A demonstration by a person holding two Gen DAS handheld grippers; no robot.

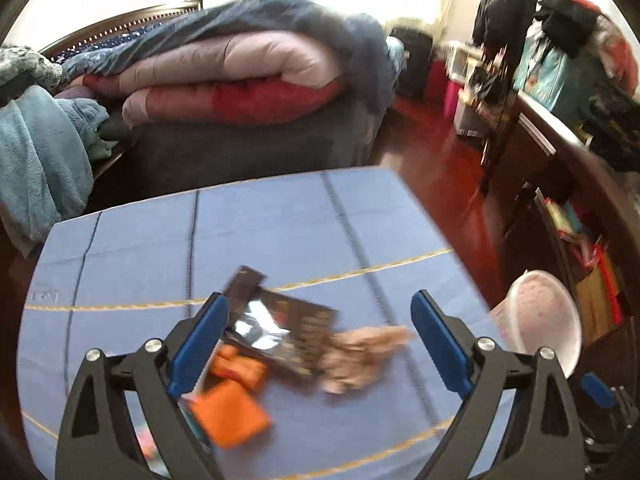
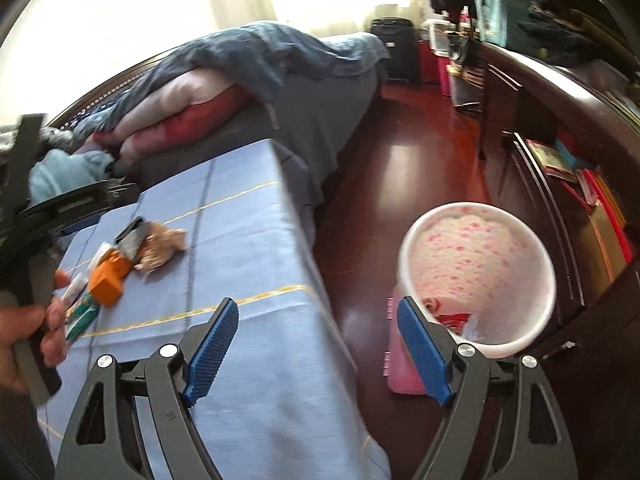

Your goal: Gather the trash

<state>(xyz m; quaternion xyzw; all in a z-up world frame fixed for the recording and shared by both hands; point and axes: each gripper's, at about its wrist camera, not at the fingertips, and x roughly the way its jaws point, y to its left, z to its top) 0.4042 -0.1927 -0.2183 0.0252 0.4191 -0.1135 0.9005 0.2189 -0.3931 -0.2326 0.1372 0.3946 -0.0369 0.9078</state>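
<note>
The trash is lying in a loose heap on the blue cloth [image 1: 280, 216] covering a table: a dark wrapper [image 1: 280, 320] with a shiny patch, a crumpled tan paper [image 1: 360, 352] touching its right edge, and two orange packs [image 1: 232, 408] just nearer than the wrapper. In the right wrist view a white and green packet [image 2: 82, 312] is lying at the near end of the heap, beside the person's hand [image 2: 24, 332].

The left gripper [image 1: 320, 340] is hovering over this heap with its jaws standing wide and nothing pinched between them. The wrapper and tan paper are showing in the gap between the blue pads [image 1: 436, 344]; the left pad is overlapping the wrapper's left end and the orange packs in the picture, but blur is hiding whether it is touching them.

The right gripper [image 2: 316, 344] is hanging over the table's right edge, jaws also wide and empty, well apart from the heap, which is lying far to its left. A white bin [image 2: 480, 272] with a pink-spotted liner is standing on the red-brown floor [image 2: 400, 168] right of the table, just beyond the right pad, with scraps already lying inside. A pink box [image 2: 400, 360] is standing against the bin's near left side. A bed with folded quilts [image 1: 224, 76] is lying beyond the table.
</note>
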